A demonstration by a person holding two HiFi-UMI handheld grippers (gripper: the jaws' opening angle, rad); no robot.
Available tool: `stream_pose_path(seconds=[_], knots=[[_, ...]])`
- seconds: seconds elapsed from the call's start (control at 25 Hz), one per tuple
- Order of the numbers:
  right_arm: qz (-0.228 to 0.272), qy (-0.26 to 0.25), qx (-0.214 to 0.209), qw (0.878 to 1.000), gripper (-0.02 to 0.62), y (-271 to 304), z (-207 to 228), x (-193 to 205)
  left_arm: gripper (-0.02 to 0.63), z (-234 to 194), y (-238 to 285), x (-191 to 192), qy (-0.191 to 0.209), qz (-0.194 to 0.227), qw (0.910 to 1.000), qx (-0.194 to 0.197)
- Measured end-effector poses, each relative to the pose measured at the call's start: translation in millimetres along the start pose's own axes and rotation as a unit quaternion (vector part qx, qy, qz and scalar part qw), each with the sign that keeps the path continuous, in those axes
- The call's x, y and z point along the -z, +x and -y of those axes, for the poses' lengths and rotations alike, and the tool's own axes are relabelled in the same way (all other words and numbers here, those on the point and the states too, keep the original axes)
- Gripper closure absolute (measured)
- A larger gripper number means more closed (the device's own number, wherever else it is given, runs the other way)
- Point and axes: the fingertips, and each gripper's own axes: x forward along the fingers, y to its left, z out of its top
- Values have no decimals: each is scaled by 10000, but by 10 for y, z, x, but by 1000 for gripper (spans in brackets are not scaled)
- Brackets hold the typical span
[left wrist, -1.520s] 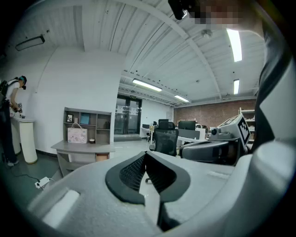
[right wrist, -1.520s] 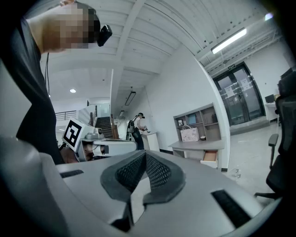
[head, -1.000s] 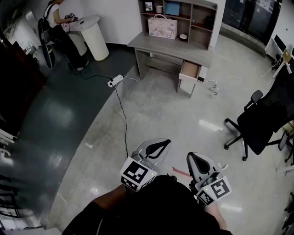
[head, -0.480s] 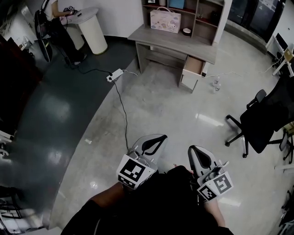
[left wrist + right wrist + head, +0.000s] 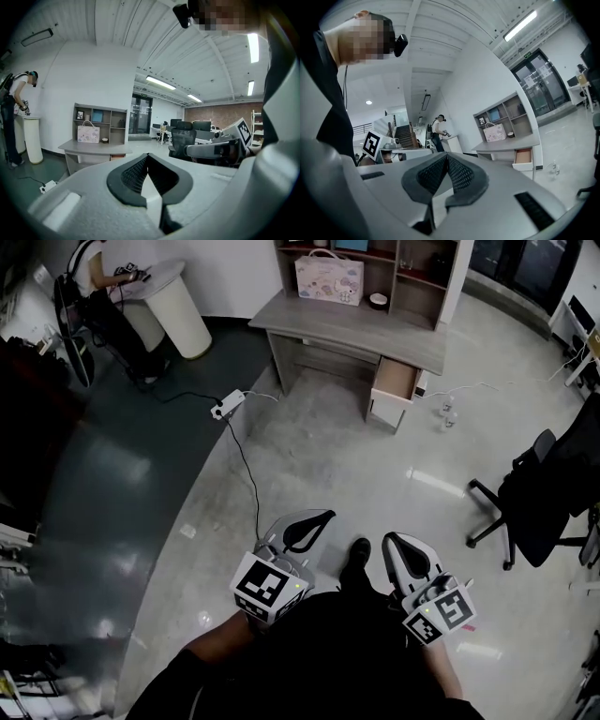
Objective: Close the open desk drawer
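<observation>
- Since a second ago we have come nearer the bench (image 5: pixel 349 330). It now sits higher in the head view, and a dark shoe (image 5: pixel 356 555) has come into sight between the tools.
- The left tool (image 5: pixel 306 525) is closed, with its pads meeting at the tip and nothing between them (image 5: pixel 147 161). The right tool (image 5: pixel 403 553) is closed and empty as well (image 5: pixel 447 160).
- The drawer (image 5: pixel 394 381) stands pulled out under the bench's right end, well apart from both tools. In the right gripper view its pale front juts beyond the bench edge (image 5: pixel 524 165).
- Bare pale floor (image 5: pixel 337 465) lies open between us and the drawer.
- At the left, a cable (image 5: pixel 249 474) runs from a power strip (image 5: pixel 230 405) down toward the left tool.
- At the right, an office chair (image 5: pixel 539 493) stands clear of the drawer.
- Small things (image 5: pixel 448 414) lie on the floor just right of the drawer, too small to name.
- The shelf unit (image 5: pixel 403 273) on the bench is cut off by the upper edge, and the chair by the right edge.
- We cannot make out what lies in the drawer.
- Our dark clothing (image 5: pixel 328 662) hides the hands behind the marker cubes.
</observation>
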Motion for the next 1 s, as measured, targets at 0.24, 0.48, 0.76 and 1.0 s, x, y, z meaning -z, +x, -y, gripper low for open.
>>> stream_pose_path(seconds=[0.24, 0.48, 0.76, 1.0], knots=[[33, 143, -296, 9995, 581, 501, 836, -380, 598, -491, 862, -374, -59, -21, 9998, -197], [-224, 203, -460, 9985, 582, 857, 1416, -458, 598, -784, 1537, -512, -175, -53, 9996, -230], [-536, 418, -494, 9965, 582, 1286, 1759, -432, 598, -1198, 1993, -532, -370, -108, 9990, -223], [-638, 374, -328, 9967, 581, 1861, 2153, -533, 598, -1745, 2482, -599, -382, -71, 9992, -43]])
